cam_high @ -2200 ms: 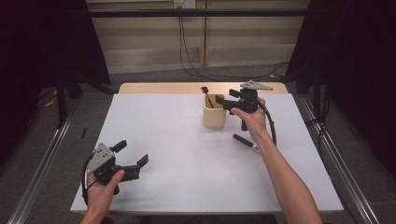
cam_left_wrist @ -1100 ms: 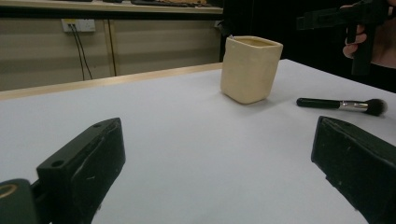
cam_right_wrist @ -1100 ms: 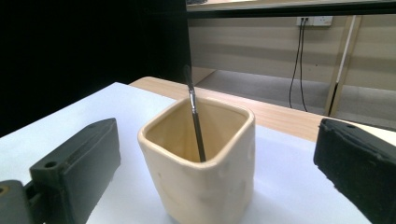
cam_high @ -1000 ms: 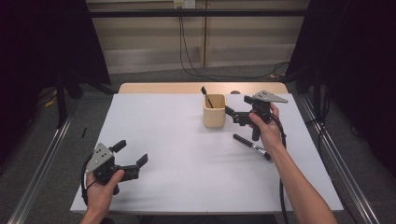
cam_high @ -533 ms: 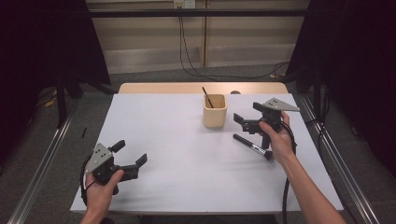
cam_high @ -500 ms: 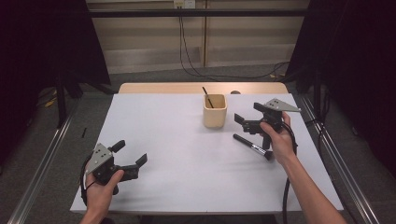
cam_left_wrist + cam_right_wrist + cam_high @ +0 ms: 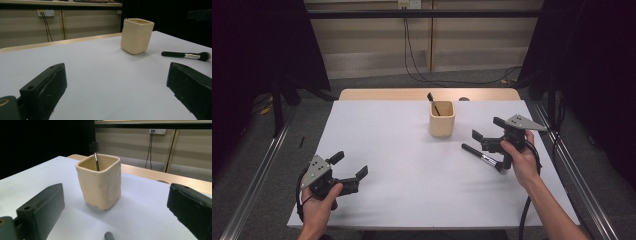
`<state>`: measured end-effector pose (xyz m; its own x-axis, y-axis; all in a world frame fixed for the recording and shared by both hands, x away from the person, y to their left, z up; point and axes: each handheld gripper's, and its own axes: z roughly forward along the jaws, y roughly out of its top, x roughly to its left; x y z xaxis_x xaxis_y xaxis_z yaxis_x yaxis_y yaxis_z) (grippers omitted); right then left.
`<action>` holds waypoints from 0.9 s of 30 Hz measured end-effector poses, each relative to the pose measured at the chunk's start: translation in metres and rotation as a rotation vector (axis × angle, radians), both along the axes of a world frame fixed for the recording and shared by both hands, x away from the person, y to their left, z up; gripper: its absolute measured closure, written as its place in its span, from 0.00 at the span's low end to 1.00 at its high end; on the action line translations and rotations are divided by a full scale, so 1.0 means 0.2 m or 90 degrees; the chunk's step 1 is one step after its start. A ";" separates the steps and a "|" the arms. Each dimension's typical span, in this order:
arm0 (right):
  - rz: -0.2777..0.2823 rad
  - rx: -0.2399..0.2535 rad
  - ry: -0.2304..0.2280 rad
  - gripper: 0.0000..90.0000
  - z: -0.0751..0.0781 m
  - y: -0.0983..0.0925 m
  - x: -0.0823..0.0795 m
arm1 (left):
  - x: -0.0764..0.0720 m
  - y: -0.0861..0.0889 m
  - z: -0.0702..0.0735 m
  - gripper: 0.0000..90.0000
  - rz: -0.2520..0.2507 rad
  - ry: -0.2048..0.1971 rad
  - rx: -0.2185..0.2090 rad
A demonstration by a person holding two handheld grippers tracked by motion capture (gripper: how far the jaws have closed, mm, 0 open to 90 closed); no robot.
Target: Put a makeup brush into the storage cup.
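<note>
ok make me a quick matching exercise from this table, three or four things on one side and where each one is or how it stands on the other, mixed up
Things:
1. cream cup
2. black brush
3. left tool
4. right tool

Places or states:
A. lying flat on the white table, right of the cup
B. open and empty, held at the near left corner
C. standing upright near the far edge, a thin brush leaning inside
D. open, held just above the lying brush

Pairs: 1-C, 2-A, 3-B, 4-D
</note>
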<state>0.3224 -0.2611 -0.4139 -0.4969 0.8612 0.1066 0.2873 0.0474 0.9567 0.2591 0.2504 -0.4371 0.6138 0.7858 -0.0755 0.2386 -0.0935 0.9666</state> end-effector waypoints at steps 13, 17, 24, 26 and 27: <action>-0.017 -0.004 -0.001 0.01 -0.04 -0.10 -0.16 | -0.01 -0.01 0.00 0.03 -0.005 0.004 -0.001; -0.022 -0.003 0.001 0.01 -0.06 -0.13 -0.20 | -0.02 0.00 0.00 0.03 -0.005 0.004 0.001; -0.034 -0.006 -0.005 0.01 -0.06 -0.16 -0.26 | -0.02 0.02 -0.01 0.03 -0.001 0.009 -0.006; -0.037 -0.007 -0.008 0.01 -0.06 -0.17 -0.29 | -0.02 0.02 -0.01 0.03 -0.002 0.009 -0.003; -0.038 -0.007 -0.007 0.01 -0.06 -0.17 -0.30 | -0.03 0.02 -0.01 0.03 0.000 0.008 -0.002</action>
